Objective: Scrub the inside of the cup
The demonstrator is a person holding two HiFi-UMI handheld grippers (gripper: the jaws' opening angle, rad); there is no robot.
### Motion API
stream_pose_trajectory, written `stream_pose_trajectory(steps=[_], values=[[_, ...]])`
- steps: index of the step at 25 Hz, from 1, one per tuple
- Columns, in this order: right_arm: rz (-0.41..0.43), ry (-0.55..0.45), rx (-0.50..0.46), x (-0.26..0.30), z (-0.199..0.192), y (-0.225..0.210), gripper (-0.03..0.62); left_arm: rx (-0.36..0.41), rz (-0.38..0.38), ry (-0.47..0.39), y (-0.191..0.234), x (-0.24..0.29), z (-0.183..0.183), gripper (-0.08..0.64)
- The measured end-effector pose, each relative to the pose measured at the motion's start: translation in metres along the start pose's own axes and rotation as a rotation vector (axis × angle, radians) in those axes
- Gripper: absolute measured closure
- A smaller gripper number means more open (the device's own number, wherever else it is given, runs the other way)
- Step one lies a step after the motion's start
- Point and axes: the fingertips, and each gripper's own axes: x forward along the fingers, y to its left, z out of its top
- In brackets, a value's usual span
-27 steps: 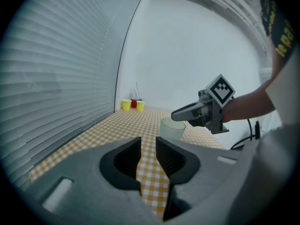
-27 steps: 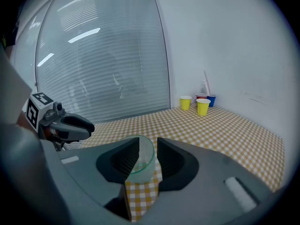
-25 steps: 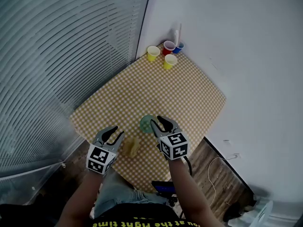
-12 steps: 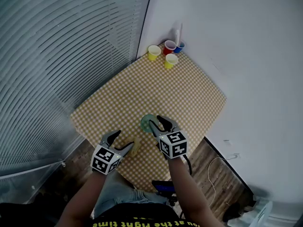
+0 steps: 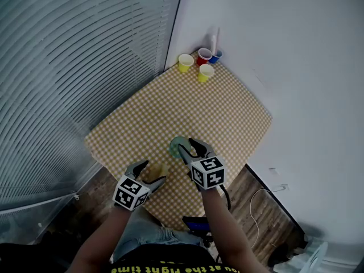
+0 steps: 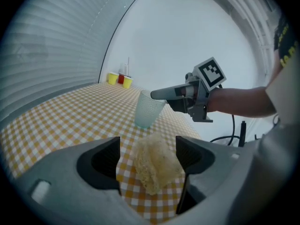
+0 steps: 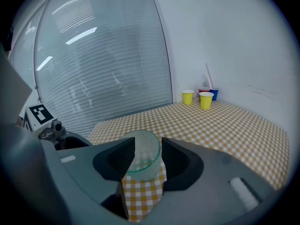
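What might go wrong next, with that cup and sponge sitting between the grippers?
1. The clear, greenish plastic cup stands free between the jaws of the right gripper, which have just been opening; closing off-centre might tip or squash it.
2. The yellow sponge lies on the checked tablecloth between the jaws of the left gripper, which have also just been opening; closing there may pinch cloth along with it.

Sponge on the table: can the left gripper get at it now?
Probably yes: the sponge lies loose between the left gripper's jaws, which have just been opening; nothing covers it.
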Motion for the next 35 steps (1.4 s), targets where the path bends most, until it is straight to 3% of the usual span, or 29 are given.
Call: stream_pose_trajectory(steps=[6, 9, 20, 31, 35], values=[[-0.001, 0.013, 0.004, 0.001, -0.003, -0.001, 0.391, -0.02, -0.022, 0.053, -0.012, 0.006, -0.012, 0.176], [-0.003, 0.019, 0.009, 0.001, -0.005, -0.002, 0.391, 0.011, -0.024, 0.069, -0.018, 0.009, -0.015, 0.17], [-0.001, 0.031, 0.018, -0.001, -0.011, -0.002, 0.405, 0.026, 0.043, 0.123, -0.008, 0.014, -0.032, 0.169], [-0.006, 0.06, 0.02, -0.011, -0.025, -0.005, 0.445, 0.031, 0.032, 0.125, -0.009, 0.012, -0.035, 0.266], [-0.017, 0.061, 0.034, -0.016, -0.035, -0.009, 0.469, 0.078, 0.028, 0.131, -0.01, 0.01, -0.034, 0.301]])
